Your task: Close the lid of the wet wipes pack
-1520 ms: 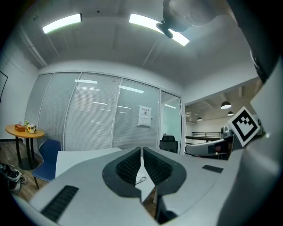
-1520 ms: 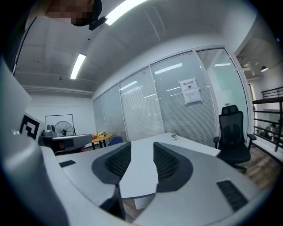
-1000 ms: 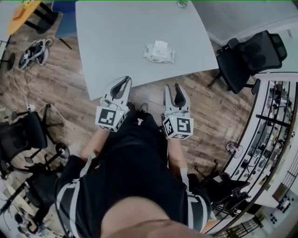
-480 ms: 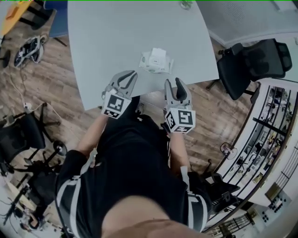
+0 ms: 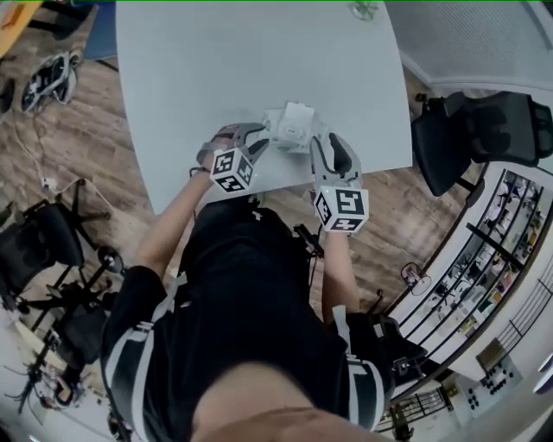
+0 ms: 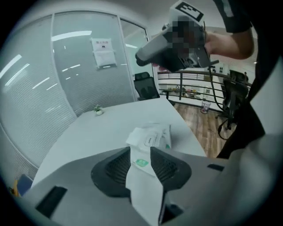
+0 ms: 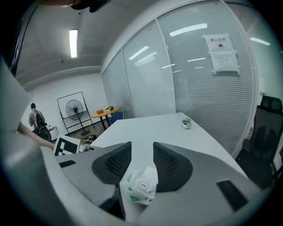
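At table (image 5: 190, 78) edge, wet wipes pack (image 5: 294, 127) sits 2 o'clock of your nearer left gripper (image 5: 261, 136), 11 o'clock of right gripper (image 5: 327, 143); both jaws stand apart.

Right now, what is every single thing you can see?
wet wipes pack: one, white with green marks, near edge of table
table: one, pale grey, centre
potted plant: one, small, green, table's far end
office chair: one, black, right of table
fan: one, black, far room
notice: one, white, glass wall
left gripper: grey, jaws apart, left of pack
right gripper: grey, jaws apart, right of pack
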Action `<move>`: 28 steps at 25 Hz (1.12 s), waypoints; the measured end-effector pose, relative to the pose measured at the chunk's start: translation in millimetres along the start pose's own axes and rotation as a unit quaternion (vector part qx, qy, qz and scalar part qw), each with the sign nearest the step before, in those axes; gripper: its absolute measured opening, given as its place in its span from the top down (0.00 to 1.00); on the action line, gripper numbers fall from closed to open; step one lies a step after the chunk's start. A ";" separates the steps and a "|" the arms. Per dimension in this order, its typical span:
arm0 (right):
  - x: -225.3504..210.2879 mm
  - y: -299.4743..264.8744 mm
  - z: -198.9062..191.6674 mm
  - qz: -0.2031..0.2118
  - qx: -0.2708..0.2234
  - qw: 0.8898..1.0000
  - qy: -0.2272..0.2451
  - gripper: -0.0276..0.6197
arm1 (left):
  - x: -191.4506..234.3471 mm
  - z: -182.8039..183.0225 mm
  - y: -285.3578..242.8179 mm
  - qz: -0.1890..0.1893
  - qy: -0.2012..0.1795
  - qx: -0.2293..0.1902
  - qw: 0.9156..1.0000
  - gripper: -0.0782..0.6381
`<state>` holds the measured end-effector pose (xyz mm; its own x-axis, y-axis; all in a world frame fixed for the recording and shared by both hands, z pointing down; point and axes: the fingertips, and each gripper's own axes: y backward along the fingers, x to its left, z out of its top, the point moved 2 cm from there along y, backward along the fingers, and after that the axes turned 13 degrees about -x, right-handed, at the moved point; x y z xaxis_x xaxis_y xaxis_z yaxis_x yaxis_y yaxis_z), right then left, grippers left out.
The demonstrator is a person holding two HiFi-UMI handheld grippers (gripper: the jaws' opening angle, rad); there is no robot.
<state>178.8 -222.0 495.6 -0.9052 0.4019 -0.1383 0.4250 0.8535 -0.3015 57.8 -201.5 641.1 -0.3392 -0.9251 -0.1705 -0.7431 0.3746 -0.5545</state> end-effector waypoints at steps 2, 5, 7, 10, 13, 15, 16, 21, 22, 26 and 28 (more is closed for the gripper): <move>-9.5 -16.4 -7.7 0.007 0.015 1.000 0.001 0.69 | 1.4 -14.3 -21.5 -0.023 0.000 0.019 1.000 0.70; -19.4 -42.3 -24.3 0.022 0.039 0.999 0.006 0.69 | 6.0 -36.0 -47.2 -0.046 0.007 0.040 0.998 0.70; -24.1 -58.1 -38.8 0.038 0.064 0.997 0.010 0.69 | 7.9 -47.9 -60.3 -0.061 0.013 0.053 0.997 0.70; -27.1 -77.1 -64.5 0.077 0.109 0.991 0.027 0.70 | 4.8 -63.4 -74.3 -0.083 0.016 0.077 0.993 0.70; -30.8 -93.2 -95.1 0.120 0.161 0.979 0.045 0.70 | 1.4 -70.5 -81.2 -0.095 0.013 0.088 0.992 0.71; -36.1 -105.7 -113.6 0.144 0.195 0.969 0.056 0.70 | 2.4 -70.6 -82.5 -0.099 0.013 0.089 0.991 0.71; -39.6 -112.0 -120.9 0.152 0.209 0.964 0.064 0.70 | 3.1 -70.5 -83.1 -0.102 0.012 0.089 0.991 0.71; -50.3 -143.6 -151.3 0.192 0.265 0.942 0.075 0.70 | 6.1 -73.6 -85.4 -0.111 0.014 0.086 0.990 0.71; -52.6 -149.4 -157.1 0.194 0.274 0.939 0.078 0.70 | 7.2 -74.1 -85.0 -0.111 0.015 0.087 0.990 0.71; -60.6 -162.9 -180.4 0.213 0.307 0.924 0.081 0.70 | 6.7 -75.1 -86.7 -0.113 0.023 0.087 0.990 0.71; -62.2 -165.6 -189.4 0.233 0.319 0.916 0.066 0.70 | 5.8 -74.0 -89.1 -0.113 0.027 0.087 0.989 0.71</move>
<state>165.3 -325.5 732.8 -0.5989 0.7466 -0.2897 0.6396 0.2282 -0.7341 79.4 -235.8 749.7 -0.2103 -0.9775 0.0156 -0.6946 0.1382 -0.7060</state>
